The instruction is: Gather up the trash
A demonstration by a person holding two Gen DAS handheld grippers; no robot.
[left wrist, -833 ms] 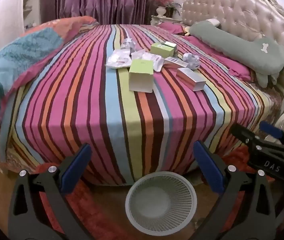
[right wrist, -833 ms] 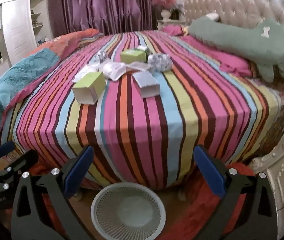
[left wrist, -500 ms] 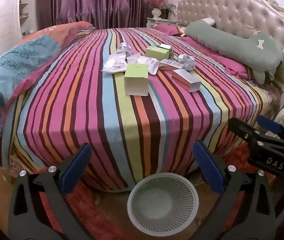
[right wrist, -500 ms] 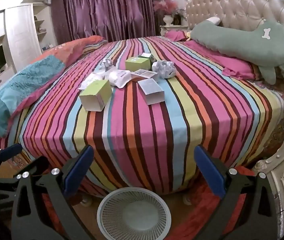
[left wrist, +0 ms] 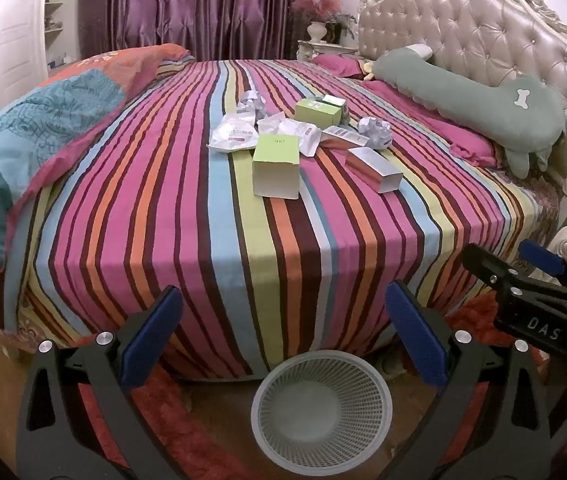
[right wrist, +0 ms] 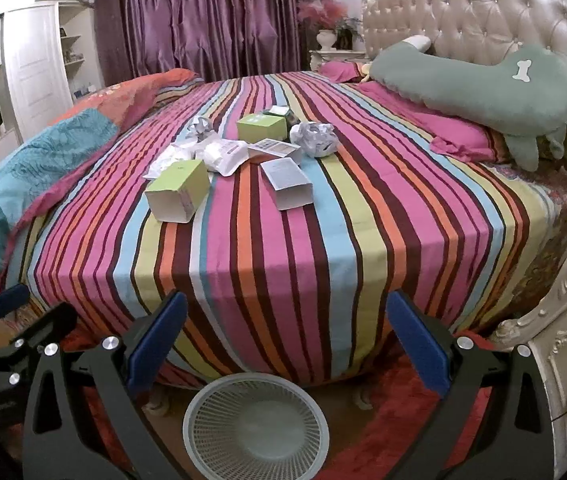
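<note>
Jaws of both grippers wide apart, empty, above white basket [left wrist: 321,408]; trash pile [left wrist: 303,140] far across striped bed [left wrist: 203,220].

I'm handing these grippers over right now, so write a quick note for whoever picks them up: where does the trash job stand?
Left gripper: open, empty, at the foot of the bed.
Right gripper: open, empty, beside it.
White mesh wastebasket: on the floor at the foot of the striped bed, nothing visible inside.
Trash is clustered mid-bed: near green-topped carton, silver-white open box, far green box, flat printed box, white plastic wrappers, crumpled paper balls.
Done: nothing collected yet.
Left: move every piece into the basket, probably the nearest carton first.
</note>
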